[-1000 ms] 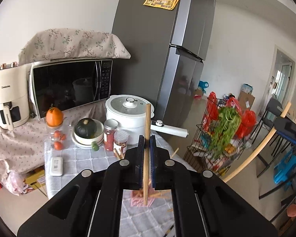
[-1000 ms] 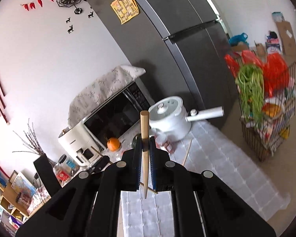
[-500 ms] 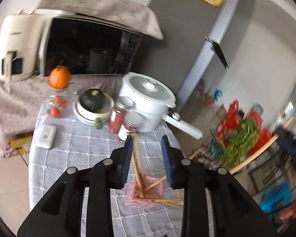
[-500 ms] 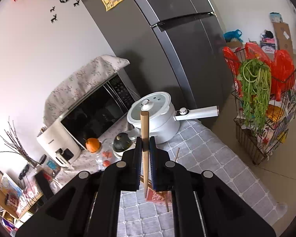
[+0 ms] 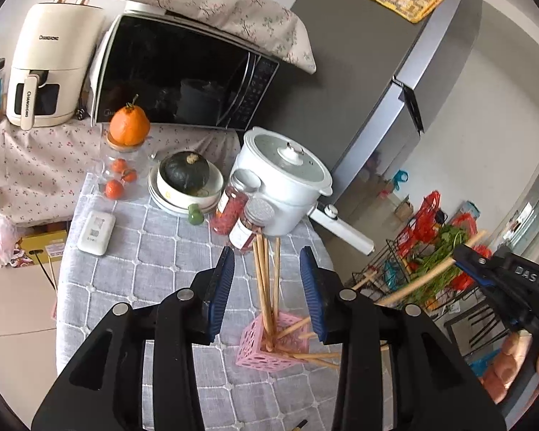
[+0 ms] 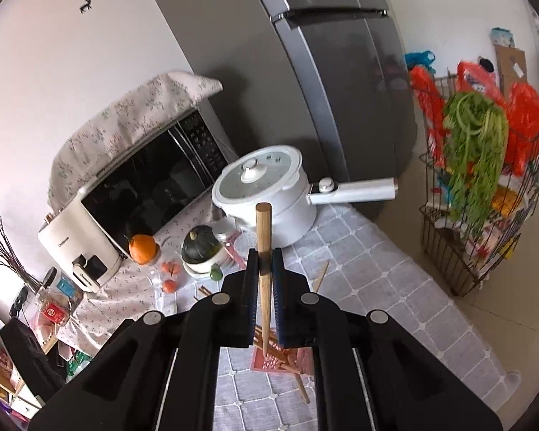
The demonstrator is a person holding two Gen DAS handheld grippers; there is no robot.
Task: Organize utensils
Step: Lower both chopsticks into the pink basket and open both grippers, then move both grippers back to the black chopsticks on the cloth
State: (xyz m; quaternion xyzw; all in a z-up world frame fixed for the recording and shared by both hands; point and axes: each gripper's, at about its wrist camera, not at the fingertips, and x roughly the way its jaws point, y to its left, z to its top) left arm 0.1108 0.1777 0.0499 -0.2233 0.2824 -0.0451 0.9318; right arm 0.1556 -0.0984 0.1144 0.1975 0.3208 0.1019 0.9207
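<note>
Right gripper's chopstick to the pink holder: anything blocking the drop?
No separate obstacle shows. The chopstick, clamped in the right gripper, has its tip just above the pink holder. Only the chopsticks already inside, some leaning across the opening, crowd it.

Smooth, matt wooden chopsticks (image 5: 266,287) are seen in a perforated pink plastic holder (image 5: 258,350). The surface (image 5: 133,251) is covered by quilted grey cloth. A glossy white pot (image 5: 287,179) and brushed-metal fridge (image 5: 359,72) are shown behind.

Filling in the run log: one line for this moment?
left gripper: opening, chopsticks released in pink holder | right gripper: shut on chopstick above holder
</note>
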